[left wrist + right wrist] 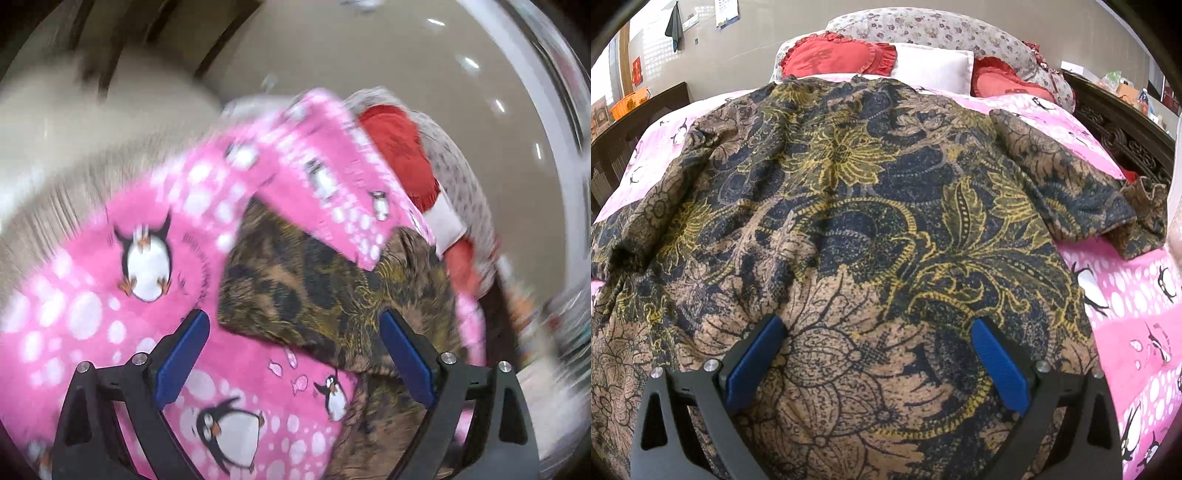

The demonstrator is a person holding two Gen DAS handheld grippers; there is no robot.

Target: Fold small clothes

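Observation:
A brown, navy and yellow floral-print garment (pixel 849 184) lies spread over a pink penguin-print blanket (pixel 1126 306) on a bed, one sleeve reaching out to the right. My right gripper (pixel 876 321) hovers open just over the garment's near part, its blue pads (pixel 753 365) wide apart with nothing pinched. The left wrist view is blurred and tilted. There my left gripper (pixel 293 317) stands open above a straight edge of the garment (pixel 303 280) and the blanket (pixel 92 314), with nothing between its pads. A pink strip (pixel 325 177) crosses the garment's far side.
Red frilled pillows (pixel 834 55), a white pillow (pixel 934 66) and flowered bedding (pixel 923 29) sit at the head of the bed. A dark carved bed frame (pixel 1126 140) runs along the right. An orange basket (pixel 628 103) stands at the far left by the wall.

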